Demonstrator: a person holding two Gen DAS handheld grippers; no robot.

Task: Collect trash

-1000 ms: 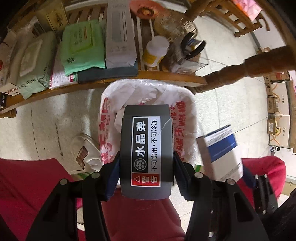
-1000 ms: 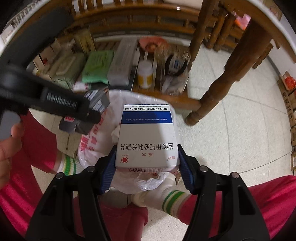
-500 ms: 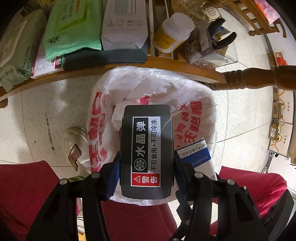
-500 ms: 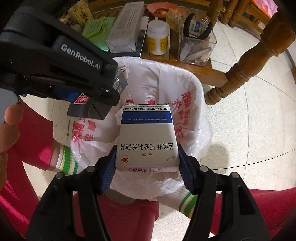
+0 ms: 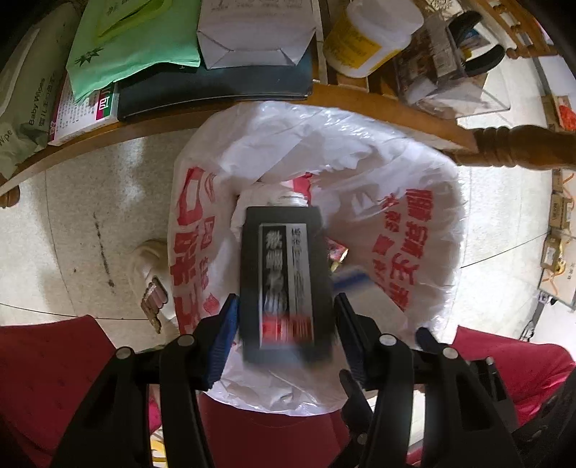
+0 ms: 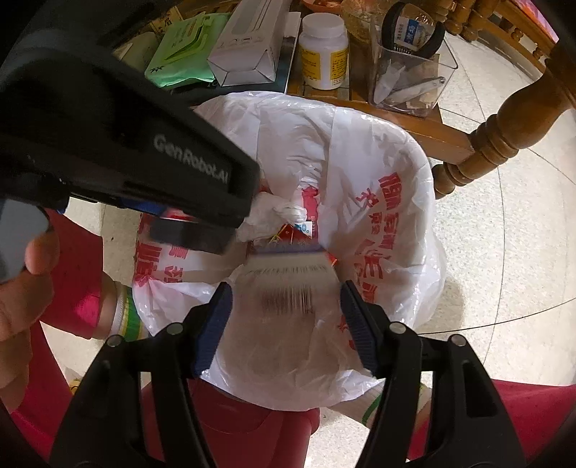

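Both claws hung over the white red-printed plastic bin bag (image 5: 414, 201). The left claw (image 5: 286, 313) stood released, its blurred black rectangular box (image 5: 286, 288) dropping free; the right claw (image 6: 286, 298) likewise, its white blue-striped carton (image 6: 288, 273) falling. Releasing over the bag's middle seemed best. The cluttered wooden shelf (image 5: 230, 108) crowded the rim.

- The left gripper (image 5: 286, 320) hangs over a white trash bag (image 5: 378, 172), fingers parted either side of a blurred black box (image 5: 284, 284).
- At 3 o'clock of it lies a blue-and-white box (image 5: 363, 291).
- At 12 o'clock, a wooden shelf (image 5: 345, 95) holds a white bottle (image 5: 370, 32).
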